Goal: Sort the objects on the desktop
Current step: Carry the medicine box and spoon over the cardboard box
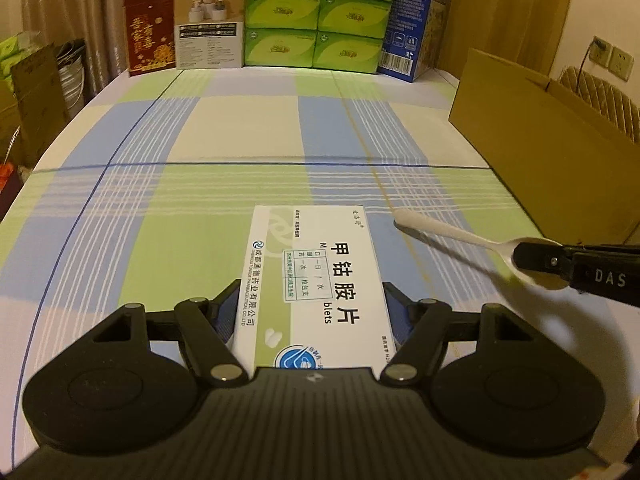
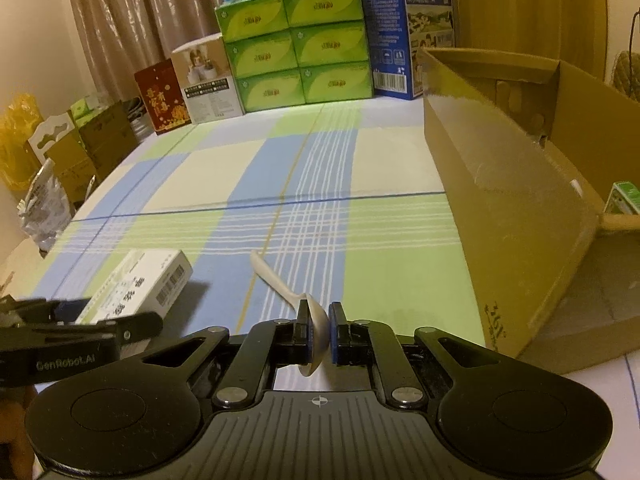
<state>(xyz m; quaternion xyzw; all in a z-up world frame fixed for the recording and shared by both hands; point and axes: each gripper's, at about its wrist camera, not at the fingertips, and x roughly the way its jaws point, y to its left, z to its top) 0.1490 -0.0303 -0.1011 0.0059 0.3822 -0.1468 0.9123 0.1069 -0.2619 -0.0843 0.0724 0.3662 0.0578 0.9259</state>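
Over the checked tablecloth (image 2: 384, 168), my right gripper (image 2: 319, 330) pinches the white plastic spoon (image 2: 280, 284) by its bowl while my left gripper (image 1: 310, 304) clamps the white medicine box (image 1: 316, 280); either could slip before reaching the brown cardboard box (image 2: 520, 216).

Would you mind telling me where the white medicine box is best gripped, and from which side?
Grip the medicine box across its two long side edges, coming in from its near short end. It lies flat and narrow, and the left gripper already straddles it that way.
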